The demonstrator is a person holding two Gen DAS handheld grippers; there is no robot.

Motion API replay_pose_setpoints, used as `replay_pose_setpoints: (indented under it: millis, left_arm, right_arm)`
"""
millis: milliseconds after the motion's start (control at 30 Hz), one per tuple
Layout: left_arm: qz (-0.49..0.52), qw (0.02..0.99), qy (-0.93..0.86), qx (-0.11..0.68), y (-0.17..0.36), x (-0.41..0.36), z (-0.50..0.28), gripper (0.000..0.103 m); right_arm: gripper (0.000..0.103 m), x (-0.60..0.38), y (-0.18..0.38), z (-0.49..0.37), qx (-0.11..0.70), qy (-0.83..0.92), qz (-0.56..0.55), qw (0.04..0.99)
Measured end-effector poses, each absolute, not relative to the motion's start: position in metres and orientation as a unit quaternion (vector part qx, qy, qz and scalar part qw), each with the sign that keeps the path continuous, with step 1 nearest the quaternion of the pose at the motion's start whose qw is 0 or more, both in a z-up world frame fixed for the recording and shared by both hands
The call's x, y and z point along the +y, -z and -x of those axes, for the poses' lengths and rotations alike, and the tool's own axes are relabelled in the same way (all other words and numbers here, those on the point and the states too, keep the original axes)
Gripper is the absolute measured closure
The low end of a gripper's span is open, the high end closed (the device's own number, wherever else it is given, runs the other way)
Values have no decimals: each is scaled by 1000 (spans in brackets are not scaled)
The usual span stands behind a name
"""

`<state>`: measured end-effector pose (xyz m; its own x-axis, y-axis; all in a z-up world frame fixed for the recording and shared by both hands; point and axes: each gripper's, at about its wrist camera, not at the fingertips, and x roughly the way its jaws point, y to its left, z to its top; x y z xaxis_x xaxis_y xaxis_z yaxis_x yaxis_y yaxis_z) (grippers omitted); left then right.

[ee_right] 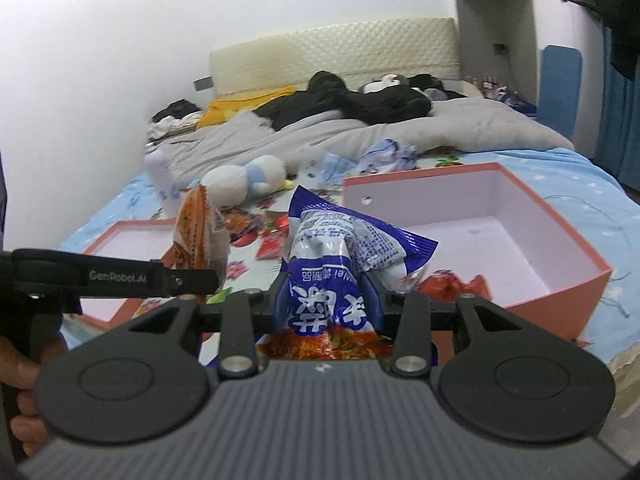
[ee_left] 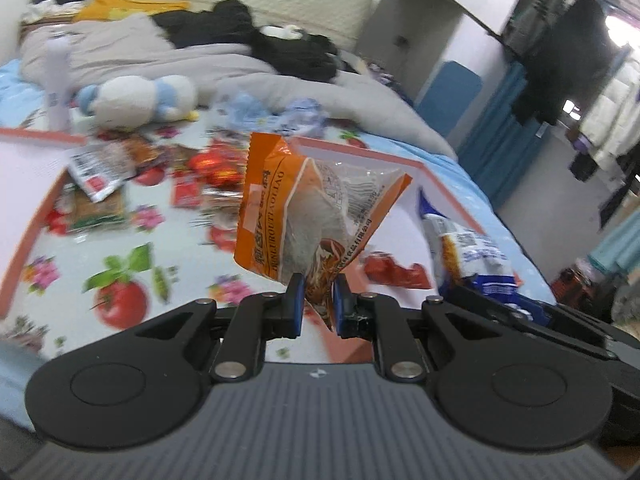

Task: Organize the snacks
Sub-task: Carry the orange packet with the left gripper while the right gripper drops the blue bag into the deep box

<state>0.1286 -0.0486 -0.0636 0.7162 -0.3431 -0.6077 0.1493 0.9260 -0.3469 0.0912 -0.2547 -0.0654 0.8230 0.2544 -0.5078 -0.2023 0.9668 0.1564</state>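
Risk comes first from the bed (ee_right: pixel 560 168) itself: its flowered sheet is soft and crowded, with a grey quilt heaped toward the headboard end, a plush toy (ee_right: pixel 244 180) and a white bottle (ee_left: pixel 56 80) near the left edge, so anything let go from the air could land among the clutter instead of where it belongs. Two pink boxes lie open at the foot end. The right pink box (ee_right: pixel 560 280), near the right edge of the bed, is light-walled and nearly bare, so a packet dropped against its rim could tip or shove it on the yielding sheet. The left pink box (ee_right: pixel 120 236) sits low near the left edge and is partly hidden behind the other tool.

Loose snacks (ee_left: pixel 208 176) lie scattered between the boxes, and one red wrapper (ee_right: pixel 448 286) lies just at the right box's near wall; a low pass could drag these about.

The blue noodle packet (ee_right: pixel 340 248) is puffy and crumpled, clear of the sheet, and the right gripper (ee_right: pixel 328 296) has its jaws at a middling width, pressed on the packet's lower half. That hold looks fairly sound, though the slick film could creep.

The orange snack packet (ee_left: pixel 312 208) is the weaker case: the left gripper (ee_left: pixel 318 300) has its jaws narrow, pinching only a bottom corner, with the whole bag hanging above the sheet between the boxes. A quick swing could make it twist or slip free
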Motion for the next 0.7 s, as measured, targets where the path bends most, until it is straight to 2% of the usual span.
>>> replay_pose_setpoints:
  millis: [333,700]
  left_arm:
    - [119,905,196,358,52,-110,-205,86]
    - [92,886,227,394,77,-169,-309,85]
  right_arm:
    - [61,-299,63,-147,271,-73,-65,958]
    - [61,-340,90,-226,298,-58,-83,949]
